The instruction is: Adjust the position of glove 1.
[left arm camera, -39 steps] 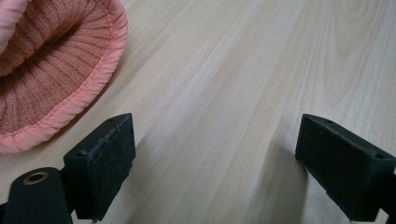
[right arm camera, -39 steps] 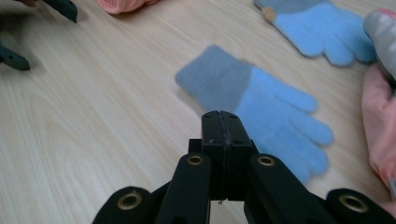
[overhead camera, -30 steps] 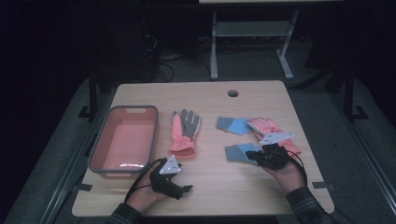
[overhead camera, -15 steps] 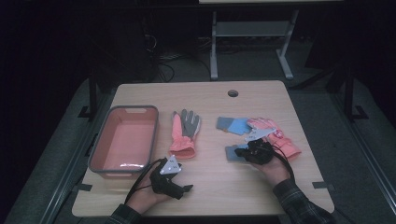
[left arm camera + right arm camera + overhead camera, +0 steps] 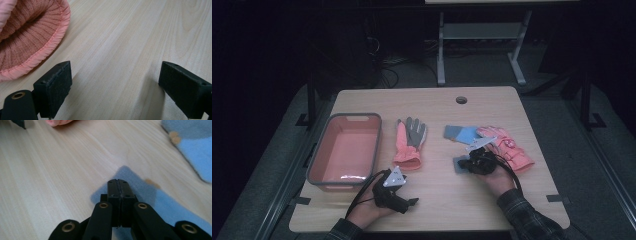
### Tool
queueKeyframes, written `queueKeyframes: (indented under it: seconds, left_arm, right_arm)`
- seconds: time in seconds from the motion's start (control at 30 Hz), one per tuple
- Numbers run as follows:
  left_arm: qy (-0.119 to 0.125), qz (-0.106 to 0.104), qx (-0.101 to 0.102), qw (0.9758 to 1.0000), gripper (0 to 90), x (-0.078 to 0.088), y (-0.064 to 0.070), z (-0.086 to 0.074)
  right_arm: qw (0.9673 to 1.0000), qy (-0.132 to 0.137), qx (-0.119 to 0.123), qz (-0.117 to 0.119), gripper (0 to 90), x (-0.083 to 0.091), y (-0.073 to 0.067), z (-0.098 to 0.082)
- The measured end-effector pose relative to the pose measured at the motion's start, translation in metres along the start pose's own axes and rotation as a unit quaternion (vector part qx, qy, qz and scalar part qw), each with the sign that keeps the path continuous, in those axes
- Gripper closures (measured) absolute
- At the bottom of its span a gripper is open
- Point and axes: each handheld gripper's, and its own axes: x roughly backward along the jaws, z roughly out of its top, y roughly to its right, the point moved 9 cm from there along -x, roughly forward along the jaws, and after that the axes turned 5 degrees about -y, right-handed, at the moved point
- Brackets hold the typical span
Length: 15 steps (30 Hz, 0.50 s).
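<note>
The right gripper (image 5: pixel 117 182) is seen with its jaws pressed together on the edge of a blue-grey sock (image 5: pixel 140 192), which lies just left of the pink glove (image 5: pixel 507 147). The sock is judged soft, light and limp — a pinch at the edge should be enough. The left gripper (image 5: pixel 115 87) is held wide open — nothing between its jaws — near the cuff of the other glove (image 5: pixel 30 37).

Our right tongs (image 5: pixel 117 185) are closed, jaws pressed together, their tips over the dark grey end of a blue sock (image 5: pixel 140 192) lying on the pale wooden table (image 5: pixel 57 170); whether fabric is pinched we cannot tell. A second blue sock (image 5: pixel 192 150) lies at upper right, a pink edge (image 5: pixel 58 122) at the top.
</note>
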Motion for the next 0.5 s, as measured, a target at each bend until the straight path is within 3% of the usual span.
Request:
queueKeyframes:
  seconds: [0.5]
  left_arm:
    - [0.000,0.000,0.000,1.0000,10.7,0.000,0.000,0.000]
  right_arm:
    - [0.9993,-0.017,0.016,0.030,89.0,0.013,-0.024,-0.020]
